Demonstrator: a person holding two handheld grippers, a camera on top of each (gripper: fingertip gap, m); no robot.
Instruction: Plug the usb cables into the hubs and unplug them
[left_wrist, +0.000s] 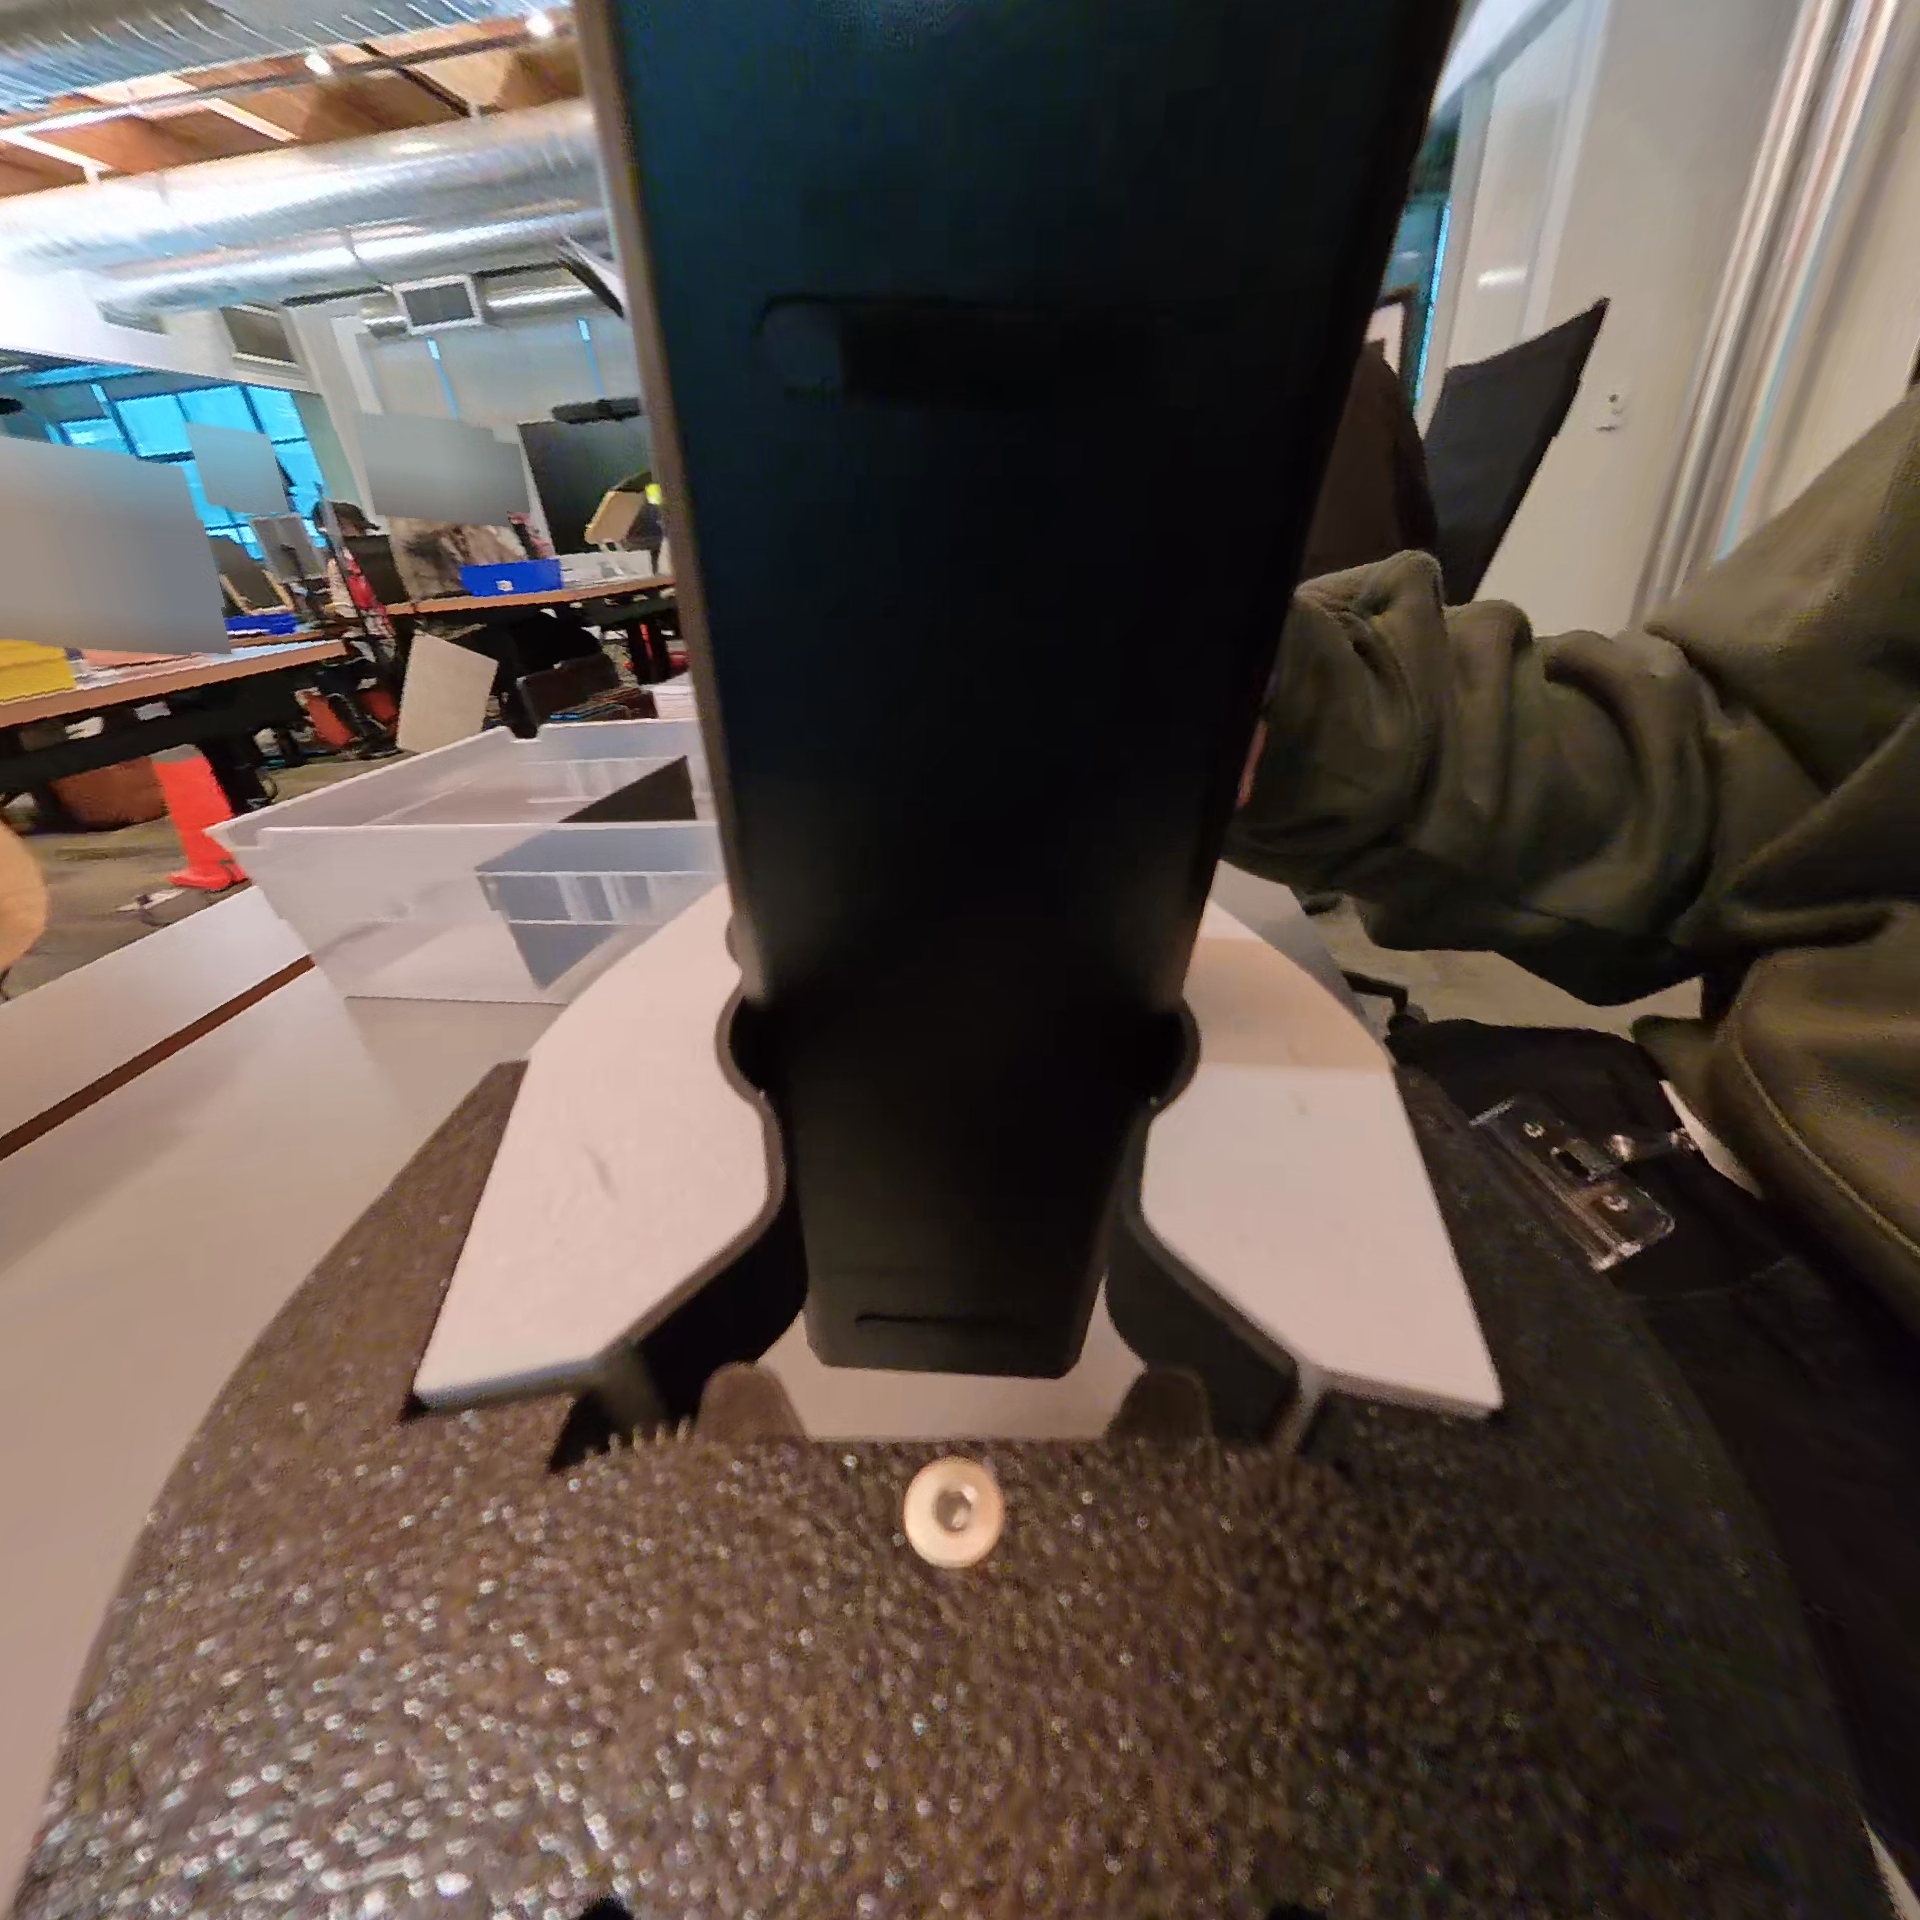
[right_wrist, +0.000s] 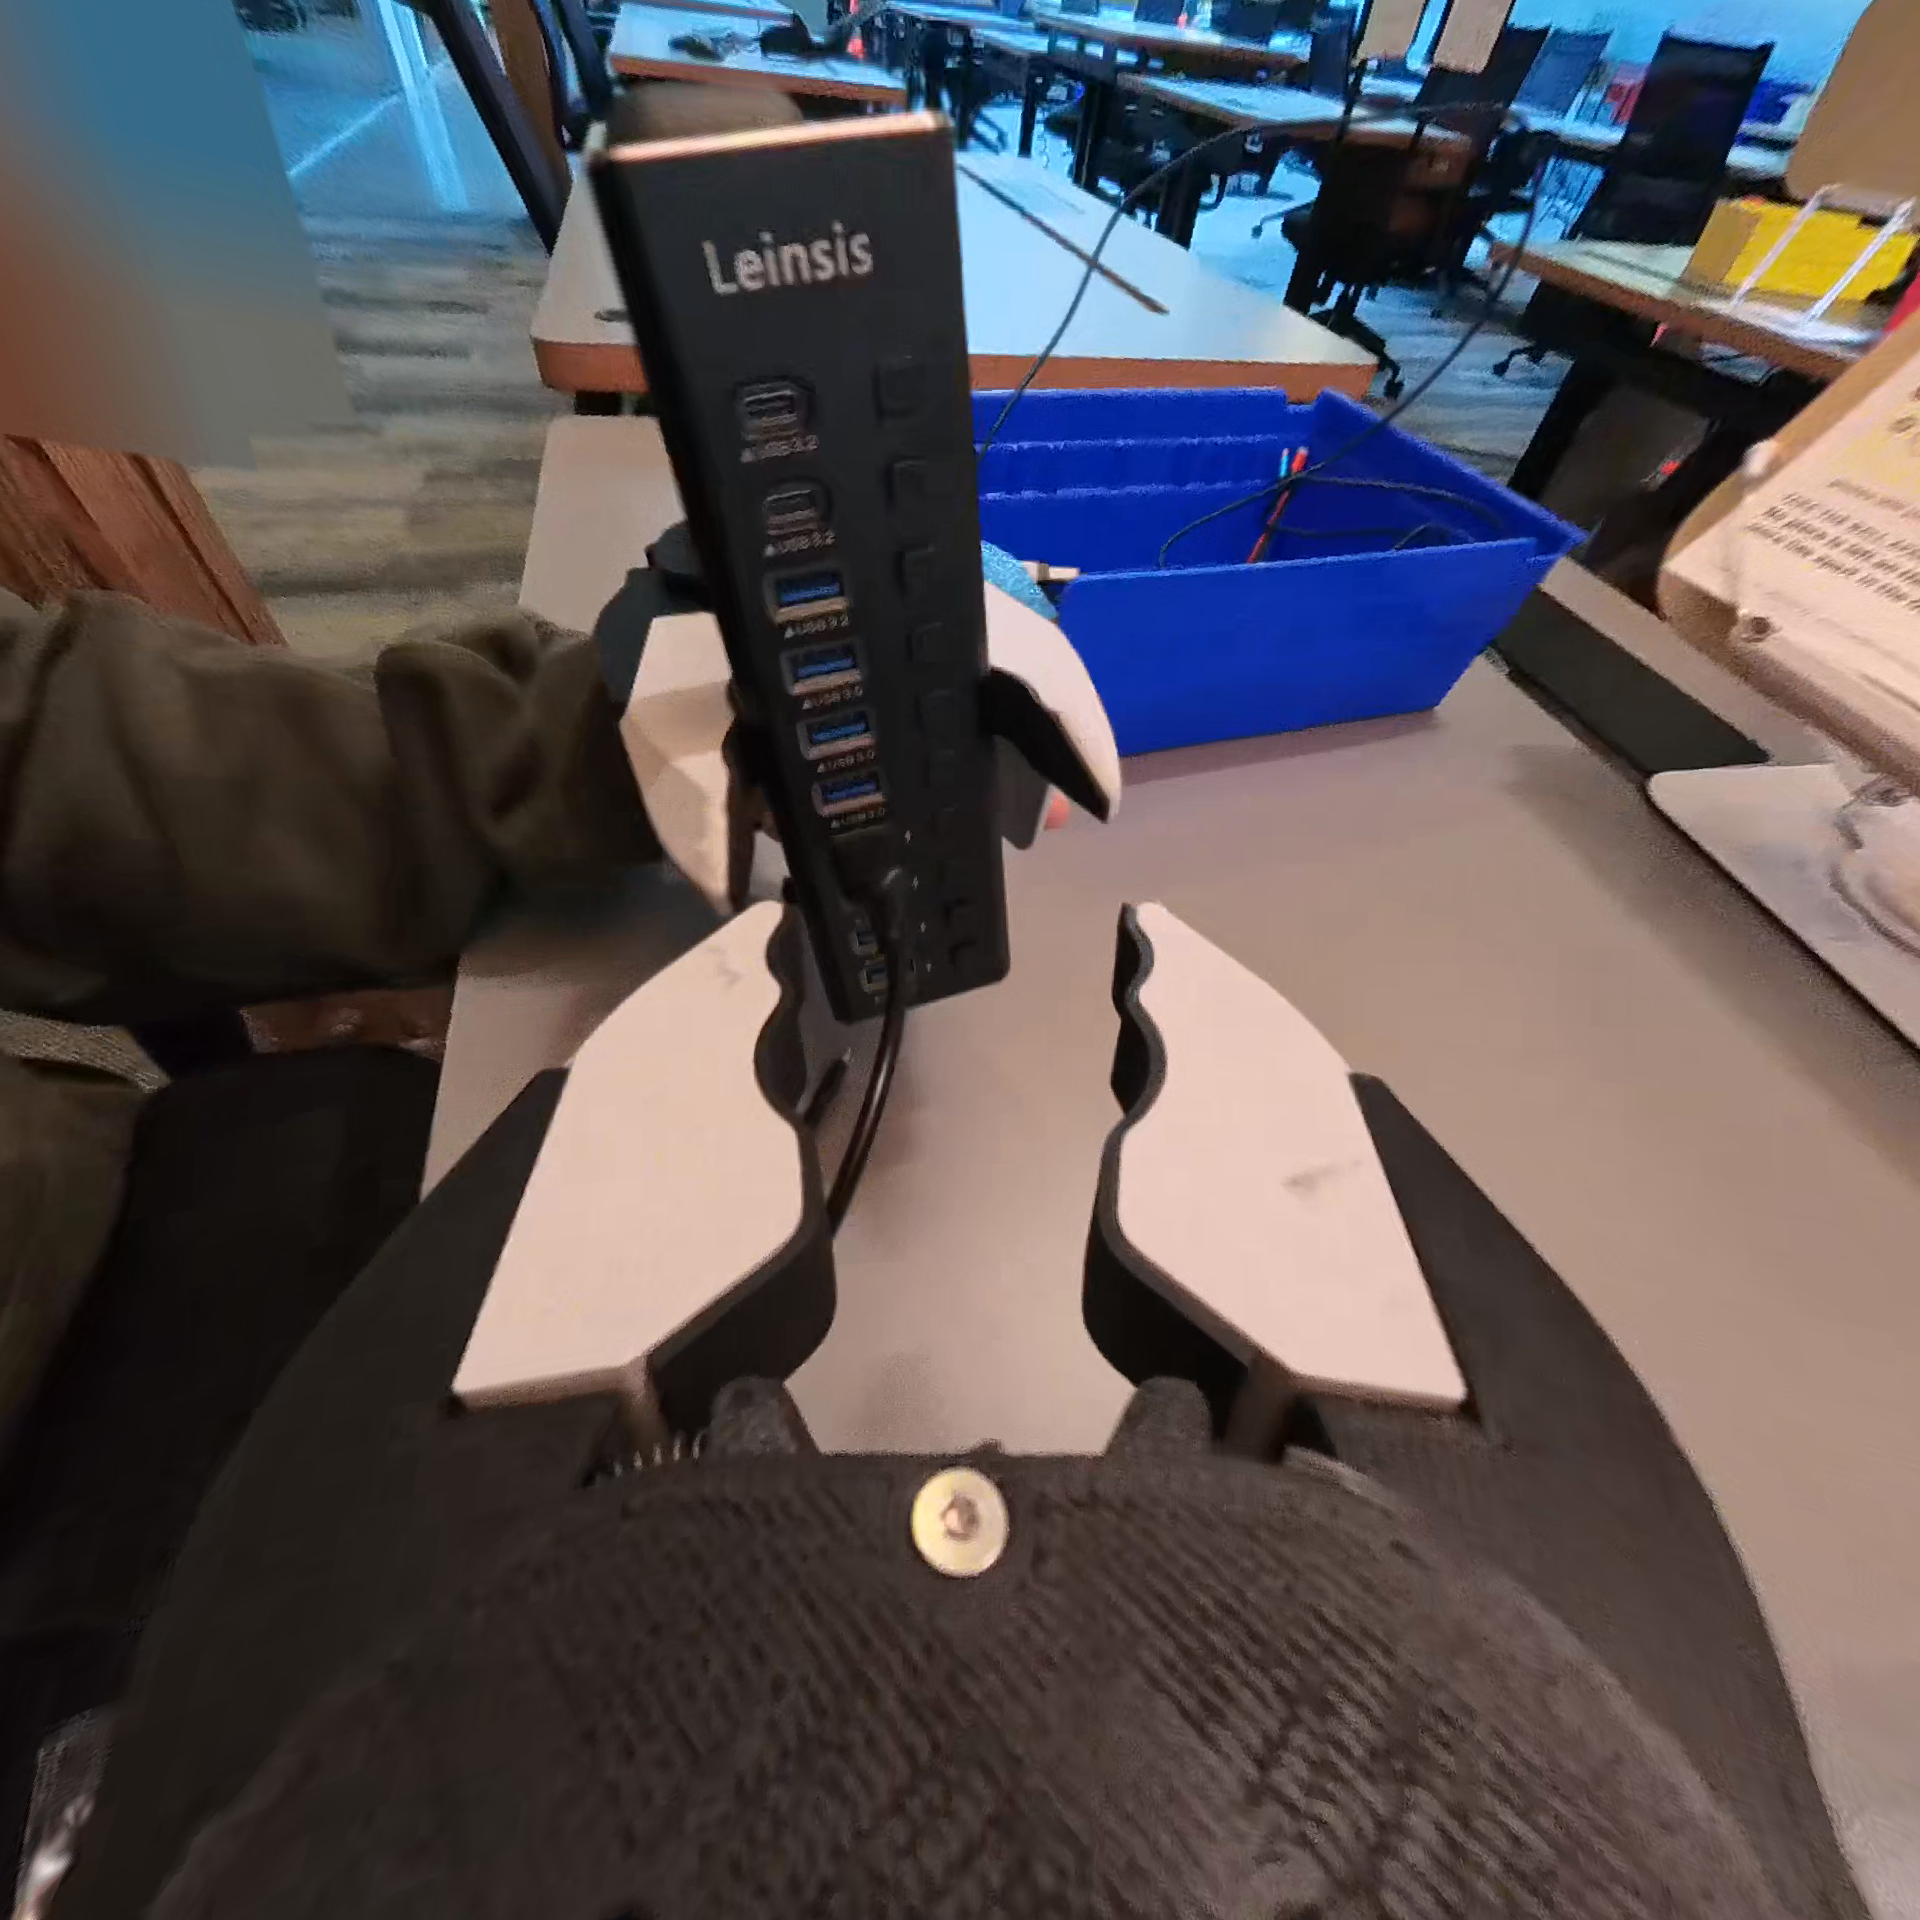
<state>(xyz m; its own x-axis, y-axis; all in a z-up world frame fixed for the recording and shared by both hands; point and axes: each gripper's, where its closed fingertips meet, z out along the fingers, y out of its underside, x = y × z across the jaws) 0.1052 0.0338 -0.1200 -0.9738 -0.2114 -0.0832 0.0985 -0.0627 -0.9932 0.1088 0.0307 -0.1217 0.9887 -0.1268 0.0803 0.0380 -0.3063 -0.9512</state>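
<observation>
Left gripper (left_wrist: 961, 1039) is clamping the hub (right_wrist: 821, 561) upright. Right gripper (right_wrist: 951, 997) is sitting with fingers apart, a cable (right_wrist: 868, 1091) hanging between them.

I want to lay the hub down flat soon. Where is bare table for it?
Bare grey table lies between the open right gripper and the blue bin. It is crowded left, where the left gripper clamps the hub and its black cable hangs.

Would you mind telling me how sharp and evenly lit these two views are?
Left wrist view: the hub's back fills the centre, dark and nearly featureless, with the office behind it smeared. Right wrist view: the hub is legible but soft, and straight edges bow outward.
</observation>
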